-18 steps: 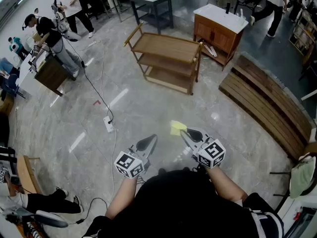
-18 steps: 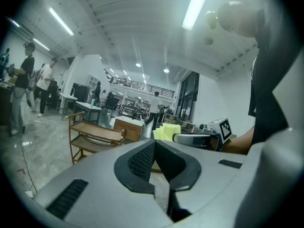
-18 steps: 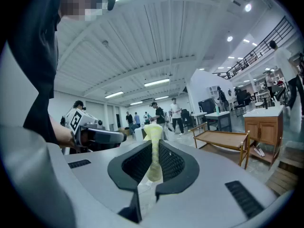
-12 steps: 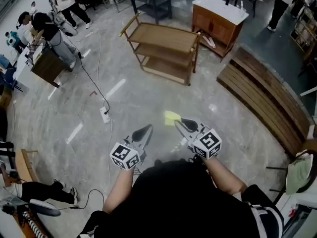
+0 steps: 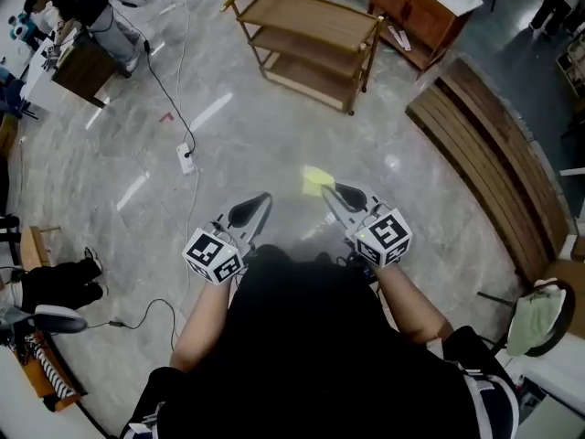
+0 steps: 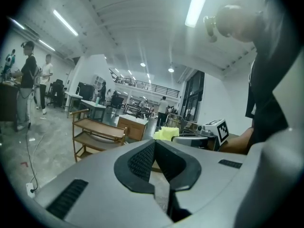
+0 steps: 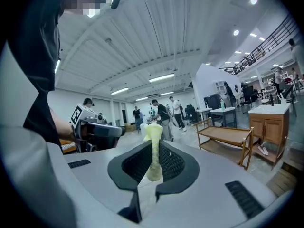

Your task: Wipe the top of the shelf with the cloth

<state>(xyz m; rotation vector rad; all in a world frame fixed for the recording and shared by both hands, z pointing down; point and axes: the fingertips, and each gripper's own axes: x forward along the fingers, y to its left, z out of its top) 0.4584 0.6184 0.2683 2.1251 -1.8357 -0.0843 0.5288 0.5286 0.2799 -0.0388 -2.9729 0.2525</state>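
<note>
The wooden three-tier shelf [image 5: 311, 37] stands on the floor well ahead of me, its top bare. My right gripper [image 5: 338, 193] is shut on a yellow cloth [image 5: 316, 180], which sticks out past the jaw tips. In the right gripper view the cloth [image 7: 153, 148] is pinched upright between the pads, with the shelf [image 7: 224, 136] far off to the right. My left gripper [image 5: 252, 210] hangs beside it, shut with nothing in it. The left gripper view shows its jaws [image 6: 155, 145] meeting, the shelf [image 6: 97, 131] beyond at left and the cloth [image 6: 166, 133] at right.
A wooden cabinet with a white top [image 5: 422, 9] stands right of the shelf. Slatted wooden benches [image 5: 494, 167] run along the right. A power strip with a cable [image 5: 186, 157] lies on the floor at left. People work at a desk [image 5: 80, 62] at far left.
The person has walked forward, so the shelf and cabinet sit higher and nearer in the head view. Both grippers keep their pose; the right one still holds the cloth.
</note>
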